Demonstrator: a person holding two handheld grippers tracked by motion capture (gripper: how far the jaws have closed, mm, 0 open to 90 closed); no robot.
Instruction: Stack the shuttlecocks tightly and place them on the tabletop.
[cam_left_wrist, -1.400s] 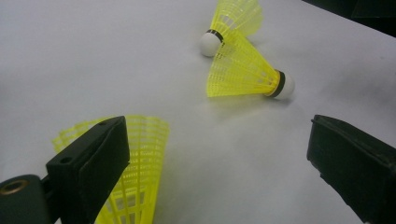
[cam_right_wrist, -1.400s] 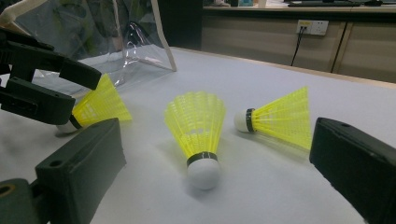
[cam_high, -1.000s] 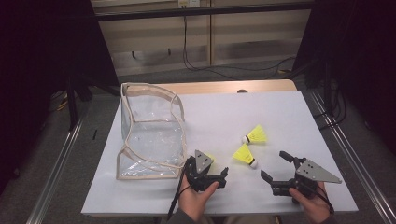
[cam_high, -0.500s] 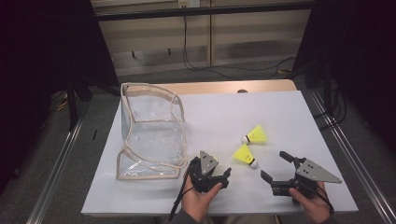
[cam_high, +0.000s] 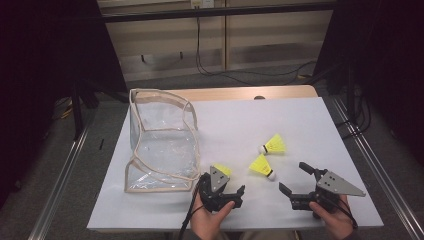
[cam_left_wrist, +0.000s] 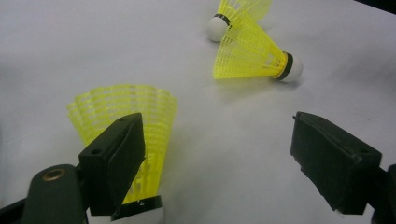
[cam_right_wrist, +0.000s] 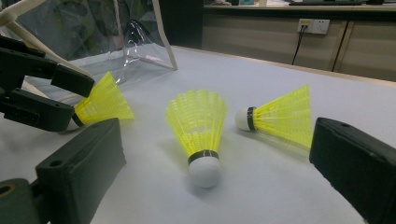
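Lying nearest the camera, on the white table (cam_high: 310, 120), are the two hand-held tools; the left tool (cam_high: 227, 192) is shown with its jaws apart and a yellow shuttlecock (cam_left_wrist: 135, 140) at the inner face of one jaw, its white cork end down by the jaw's base; the other jaw stands well clear, so no clamping is judged to have taken place. Compared with the frames a second and half a second earlier, the left tool is seen almost where it was, its jaws having just been narrowing and then opening again beside the shuttlecock; this is read as an adjustment of the grasp rather than a completed pick, so the shuttlecock is taken to be not yet secured. The right tool (cam_high: 299, 184) is held with jaws wide apart and nothing between them, unmoved from the earlier frames. Beyond it, two further shuttlecocks (cam_high: 262, 166) (cam_high: 273, 145) lie on their sides, near each other. To the left, a clear plastic bag (cam_high: 160, 142) with pale edging stands open, the likely destination. Farther off, a wooden table edge (cam_high: 250, 93), dangling cables (cam_high: 200, 55) and a pale wall are visible in a dark room.
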